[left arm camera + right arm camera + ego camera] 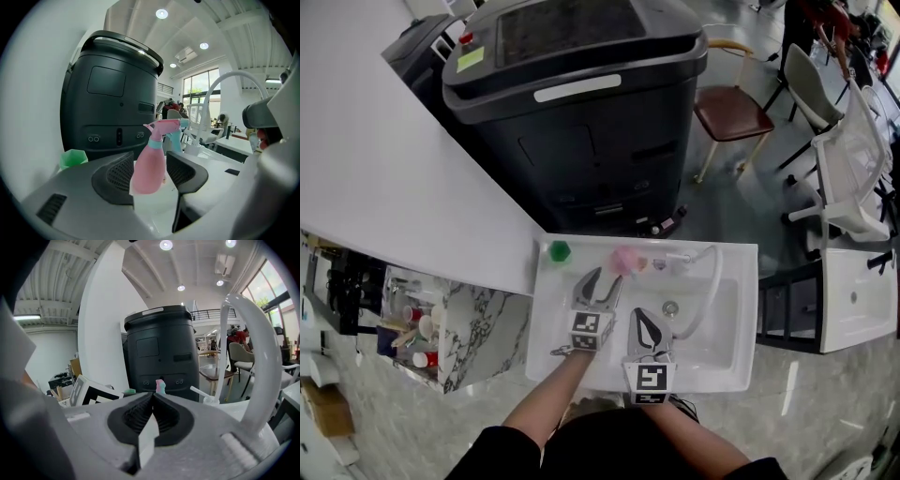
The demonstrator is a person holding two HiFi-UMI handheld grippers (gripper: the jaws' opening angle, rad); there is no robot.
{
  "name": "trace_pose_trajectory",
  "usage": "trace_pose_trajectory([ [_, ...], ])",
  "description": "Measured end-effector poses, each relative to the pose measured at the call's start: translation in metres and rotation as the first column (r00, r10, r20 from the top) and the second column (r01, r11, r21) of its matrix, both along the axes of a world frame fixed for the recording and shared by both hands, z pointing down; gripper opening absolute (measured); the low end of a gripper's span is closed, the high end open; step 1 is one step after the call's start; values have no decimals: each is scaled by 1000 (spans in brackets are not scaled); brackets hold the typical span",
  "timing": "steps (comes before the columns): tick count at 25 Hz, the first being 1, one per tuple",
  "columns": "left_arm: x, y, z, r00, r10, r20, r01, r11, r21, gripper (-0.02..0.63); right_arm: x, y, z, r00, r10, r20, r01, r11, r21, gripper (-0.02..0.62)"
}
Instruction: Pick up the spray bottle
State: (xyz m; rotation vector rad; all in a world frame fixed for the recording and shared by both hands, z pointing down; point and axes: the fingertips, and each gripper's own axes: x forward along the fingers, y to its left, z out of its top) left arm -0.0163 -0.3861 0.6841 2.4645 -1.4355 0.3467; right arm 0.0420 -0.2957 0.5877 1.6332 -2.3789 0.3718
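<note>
The pink spray bottle (624, 260) with a teal collar stands upright on the back ledge of the white sink (733, 375). My left gripper (605, 278) is open, its tips just short of the bottle. In the left gripper view the bottle (150, 164) shows in the gap between the two dark pads (115, 176), not pressed by them. My right gripper (645, 315) hangs shut over the basin, to the right of the left one, with nothing in it. From the right gripper view the bottle (161, 386) is small and far beyond the shut jaws (152, 413).
A green cup (560, 250) sits at the ledge's left end. The curved white faucet (705, 286) arches over the basin to the right of the bottle. A large black machine (581, 103) stands behind the sink, a white wall (384, 159) to its left, chairs (733, 108) at right.
</note>
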Motion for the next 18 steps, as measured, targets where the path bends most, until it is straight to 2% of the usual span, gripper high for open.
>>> trace_pose_trajectory([
  [3,-2,-5,12,1000,13,-10,-13,1000,8,229,-1,-4,14,999,11,-35,-11,1000,-5,-2],
  [11,1,-19,19,996,88,-21,-87,995,53,268,-2,-12,47,998,53,-32,-55,997,-59,-2],
  [18,12,-16,28,990,142,-20,-140,988,69,295,0,-5,72,996,45,-82,-50,997,-62,-2],
])
